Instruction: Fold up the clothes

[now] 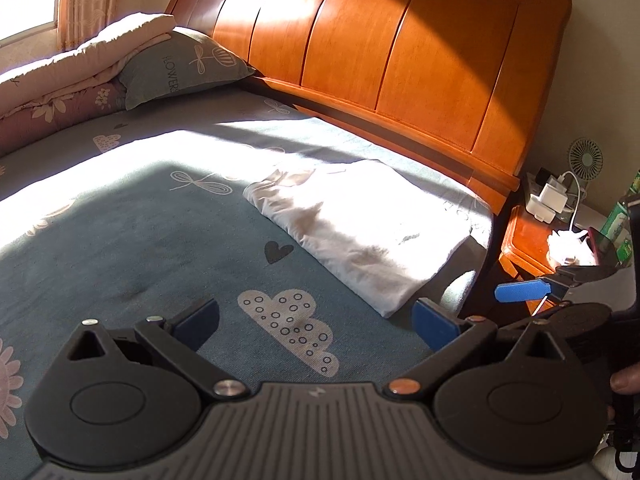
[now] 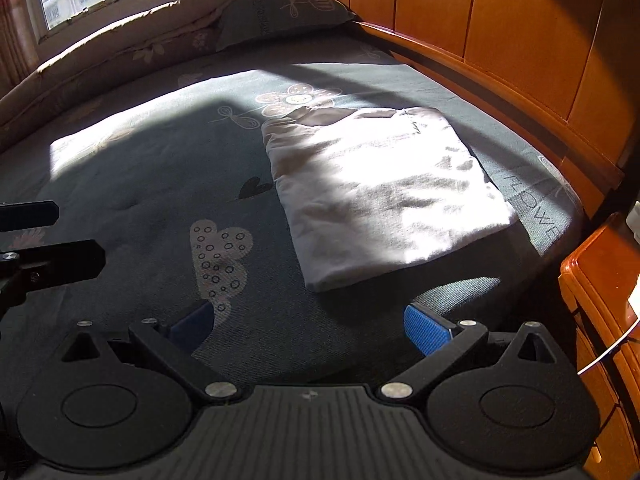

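**Both grippers spread wide, empty, above bed; one folded garment ahead**

Two grippers. Left gripper [image 1: 316, 322]: blue pads far apart, nothing between them, touching nothing, hovering over the blue-grey patterned bedsheet [image 1: 140, 240]. Right gripper [image 2: 310, 326]: same, pads wide apart, empty, clear of the cloth. Each visible at the edge of the other's view, fingers parted.

One white folded garment [image 2: 384, 192], a flat, roughly rectangular pack lying on the sheet just ahead of the right gripper, ahead and right of the left one. Long axis from the near bed edge toward the far side, roughly parallel to the wooden headboard [image 1: 400, 60], near it but apart. Half in sunlight, half in shadow.

One pillow [image 1: 180, 64] at the far end against the headboard, one rolled quilt [image 1: 72, 68] beside it. One nightstand [image 1: 532, 240] right of the bed, with one small fan [image 1: 586, 158] and a white charger [image 1: 550, 200].
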Motion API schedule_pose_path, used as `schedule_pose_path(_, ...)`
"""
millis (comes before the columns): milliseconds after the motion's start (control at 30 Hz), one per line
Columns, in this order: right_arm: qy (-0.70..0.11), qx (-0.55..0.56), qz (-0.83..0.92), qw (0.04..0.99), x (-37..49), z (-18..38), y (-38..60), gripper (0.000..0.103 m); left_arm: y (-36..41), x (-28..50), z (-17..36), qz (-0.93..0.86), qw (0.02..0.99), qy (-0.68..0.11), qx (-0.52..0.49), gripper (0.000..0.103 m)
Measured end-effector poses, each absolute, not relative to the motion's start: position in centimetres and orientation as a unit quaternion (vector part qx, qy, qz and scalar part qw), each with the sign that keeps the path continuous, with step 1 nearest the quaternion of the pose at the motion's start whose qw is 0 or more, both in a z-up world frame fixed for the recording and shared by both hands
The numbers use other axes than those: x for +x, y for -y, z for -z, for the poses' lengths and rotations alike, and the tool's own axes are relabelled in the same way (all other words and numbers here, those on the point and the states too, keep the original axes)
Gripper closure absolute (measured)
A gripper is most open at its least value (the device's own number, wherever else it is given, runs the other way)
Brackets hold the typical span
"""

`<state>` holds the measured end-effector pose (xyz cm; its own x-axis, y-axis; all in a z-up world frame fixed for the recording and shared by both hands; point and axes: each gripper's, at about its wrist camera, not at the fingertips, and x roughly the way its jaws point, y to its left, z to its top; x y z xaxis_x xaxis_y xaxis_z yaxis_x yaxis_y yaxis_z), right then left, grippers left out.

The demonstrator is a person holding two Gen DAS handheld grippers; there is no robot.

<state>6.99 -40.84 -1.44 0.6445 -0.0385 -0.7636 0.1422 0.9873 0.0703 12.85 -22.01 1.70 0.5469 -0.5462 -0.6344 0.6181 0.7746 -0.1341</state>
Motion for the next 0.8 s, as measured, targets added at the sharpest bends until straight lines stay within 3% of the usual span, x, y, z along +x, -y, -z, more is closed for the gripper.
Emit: schedule_pose_path(800, -0.379, 0.031, 0.064, 0.923, -2.1, -0.9, 37.6, 0.0, 22.8, 6.3, -1.6, 0.28, 0.887, -0.356, 0.086, 0.001)
